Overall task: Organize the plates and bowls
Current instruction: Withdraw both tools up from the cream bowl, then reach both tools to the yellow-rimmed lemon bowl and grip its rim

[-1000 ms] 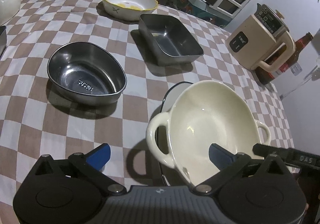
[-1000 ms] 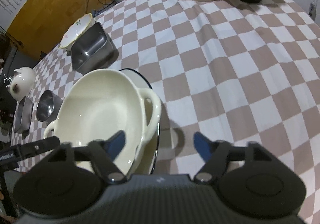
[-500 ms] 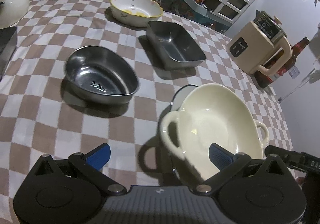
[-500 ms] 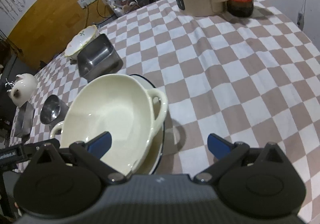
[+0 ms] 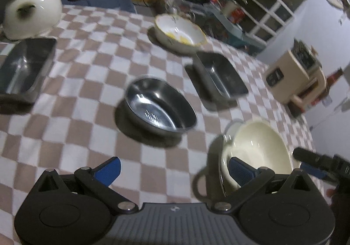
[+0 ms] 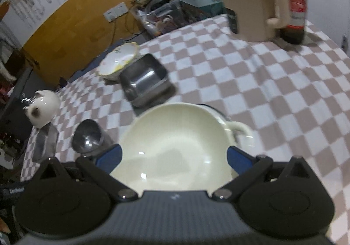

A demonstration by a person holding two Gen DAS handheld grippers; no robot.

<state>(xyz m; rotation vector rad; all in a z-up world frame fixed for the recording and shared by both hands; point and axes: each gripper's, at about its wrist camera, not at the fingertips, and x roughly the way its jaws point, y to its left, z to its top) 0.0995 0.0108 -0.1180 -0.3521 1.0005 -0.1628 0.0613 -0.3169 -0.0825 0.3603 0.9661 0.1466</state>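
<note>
The jaws of both grippers stand spread wide with nothing between their pads: the left gripper (image 5: pixel 174 169) hangs above the checked cloth of the bench (image 5: pixel 65 135), and the right gripper (image 6: pixel 174 158) hangs over the cream two-handled bowl (image 6: pixel 175 142) without touching it. That bowl sits nested on a dark-rimmed plate (image 6: pixel 213 108), so this pair looks settled. The likely next piece is the round steel bowl (image 5: pixel 160 106), standing alone just ahead of the left gripper. To take it well, come down over its near rim, one pad inside and one outside, and close squarely; polished steel will probably be slippery, so a firm, level pinch matters. The rectangular steel tray (image 5: pixel 219 75) and the flowered bowl (image 5: pixel 180 34) stand further back, apart from it, leaving room to lift straight up.
</note>
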